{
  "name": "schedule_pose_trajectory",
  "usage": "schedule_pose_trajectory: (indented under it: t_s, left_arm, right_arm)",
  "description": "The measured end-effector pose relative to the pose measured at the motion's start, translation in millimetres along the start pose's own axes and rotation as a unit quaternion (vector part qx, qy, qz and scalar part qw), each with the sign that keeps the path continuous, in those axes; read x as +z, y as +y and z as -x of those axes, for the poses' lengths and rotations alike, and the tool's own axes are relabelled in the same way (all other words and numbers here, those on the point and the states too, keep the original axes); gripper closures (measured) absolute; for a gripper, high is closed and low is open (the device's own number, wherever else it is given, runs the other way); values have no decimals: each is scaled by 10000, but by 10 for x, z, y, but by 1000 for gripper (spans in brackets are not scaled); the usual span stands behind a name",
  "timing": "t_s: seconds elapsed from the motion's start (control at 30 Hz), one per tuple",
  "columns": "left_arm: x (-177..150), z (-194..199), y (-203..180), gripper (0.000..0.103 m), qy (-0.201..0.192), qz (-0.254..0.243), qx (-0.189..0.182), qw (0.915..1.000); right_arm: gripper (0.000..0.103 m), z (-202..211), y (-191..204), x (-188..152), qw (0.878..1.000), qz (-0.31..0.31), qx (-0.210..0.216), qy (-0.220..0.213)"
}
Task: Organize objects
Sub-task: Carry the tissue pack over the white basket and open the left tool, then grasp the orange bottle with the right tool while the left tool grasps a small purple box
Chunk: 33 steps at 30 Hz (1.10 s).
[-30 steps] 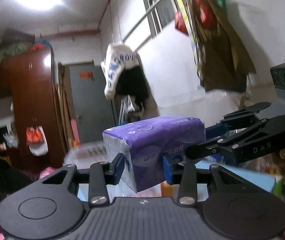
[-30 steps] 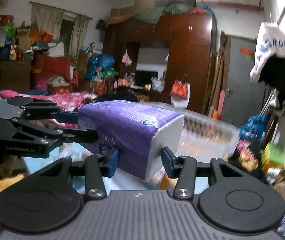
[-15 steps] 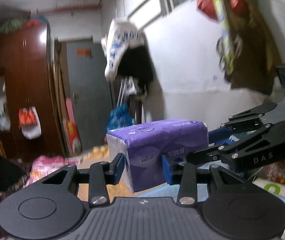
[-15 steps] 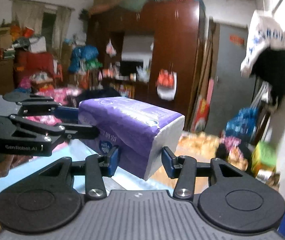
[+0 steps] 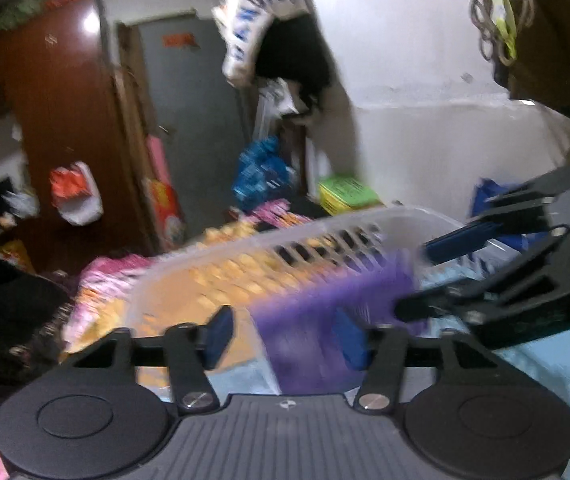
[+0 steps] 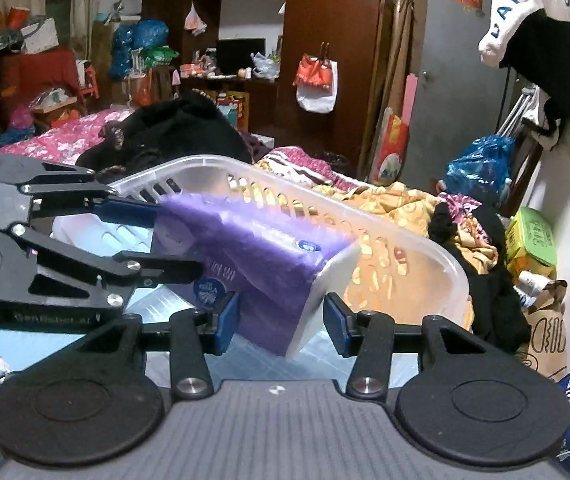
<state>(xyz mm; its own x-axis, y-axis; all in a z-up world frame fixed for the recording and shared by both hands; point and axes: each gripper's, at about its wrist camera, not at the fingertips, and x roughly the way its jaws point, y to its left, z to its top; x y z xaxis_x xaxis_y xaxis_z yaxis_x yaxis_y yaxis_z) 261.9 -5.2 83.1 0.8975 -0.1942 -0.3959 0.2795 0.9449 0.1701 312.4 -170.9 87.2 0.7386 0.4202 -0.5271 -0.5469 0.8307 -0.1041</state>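
A purple tissue pack [image 6: 261, 264] is blurred with motion between both grippers, over a clear plastic basket [image 6: 425, 256]. In the left wrist view the pack [image 5: 325, 320] lies against the right finger with a gap to the left finger, so my left gripper [image 5: 285, 338] looks open. In the right wrist view my right gripper [image 6: 281, 320] has its fingers spread, the right pad [image 6: 337, 320] clear of the pack. The left gripper's fingers [image 6: 125, 208] straddle the pack's far end. The basket [image 5: 285, 248] sits just beyond the left gripper.
A bed with pink and orange bedding [image 6: 397, 200] and black clothes [image 6: 173, 132] lies behind the basket. A dark wardrobe [image 6: 325, 40], a grey door [image 6: 457, 60], bags and a green box [image 6: 533, 240] crowd the right wall.
Both grippers have dropped toward the basket and opened their fingers. The purple pack, firmly held before, is now blurred and sinking toward the basket.
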Motion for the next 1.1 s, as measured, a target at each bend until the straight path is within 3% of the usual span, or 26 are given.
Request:
schedule_pose_trajectory:
  t_s: [0.07,0.1,0.2,0.37,0.47,0.63,0.83,1.1]
  left_arm:
    - [-22,193,18,21,-289,37,164,9994]
    - [-53,332,26,18,-410,94,214,9989]
    - [-148,690,-13,15,-559,214,250,9979]
    - [-597,1277,-178,15,-722,301,240,9966]
    - [-870,1480,-231,15,-737,365,143,9965]
    - [-1164,1722,-241,15,-796,505,361,9949]
    - [-1372,1739,-64,15,-681,1092,566,9901]
    - [-1459,1782,-215,15,-728,928,614,9911]
  right_arm:
    - [1,239,33,-65,9993,111,-208,-298]
    - [0,379,48,-112,9981,132,-294,-522]
    - [0,736,55,-304,9957,-86,-206,-903]
    - [0,1293,91,-958,9898,-422,-28,-1362]
    - [0,1499,95,-1413,9879,-625,101,-1418]
    - [0,1674,126,-1977,9836,-1050,243,-1445]
    - [0,1636,153,-2083,9806,-1125,216,-1590]
    - [4,1636,214,-2135,9801,-1069,361,-1633]
